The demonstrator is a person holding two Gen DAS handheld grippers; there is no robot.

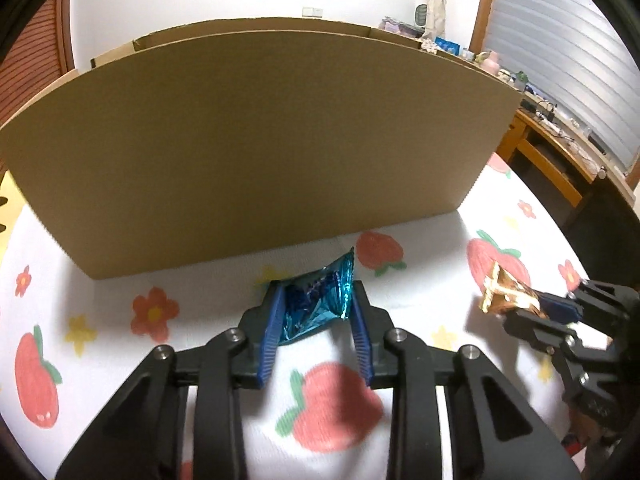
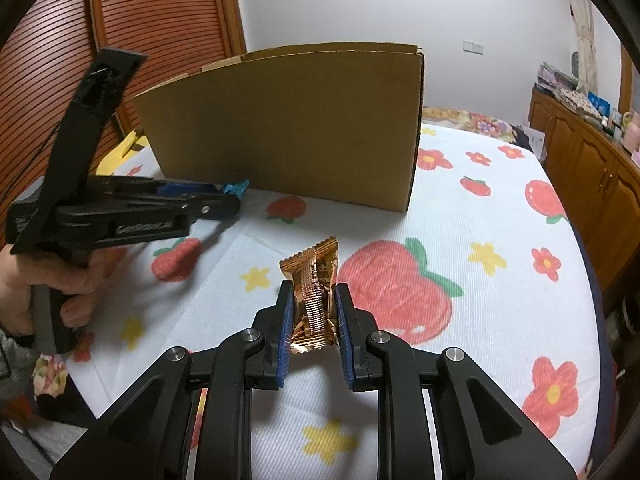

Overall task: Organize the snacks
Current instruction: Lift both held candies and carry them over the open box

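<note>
My left gripper (image 1: pixel 318 294) is shut on a blue foil snack packet (image 1: pixel 320 300) and holds it above the tablecloth, just in front of the cardboard box (image 1: pixel 256 140). My right gripper (image 2: pixel 313 298) is shut on a gold foil snack packet (image 2: pixel 314 292), held upright above the cloth. The right gripper (image 1: pixel 536 308) with the gold packet (image 1: pixel 504 292) also shows at the right of the left wrist view. The left gripper (image 2: pixel 234 196) with the blue packet (image 2: pixel 236 189) shows at the left of the right wrist view, close to the box (image 2: pixel 288 128). The inside of the box is hidden.
A white tablecloth (image 2: pixel 460 208) printed with strawberries and flowers covers the table. A wooden sideboard (image 2: pixel 592 168) with small items stands at the right. A slatted wooden door (image 2: pixel 160 12) is behind the box at the left.
</note>
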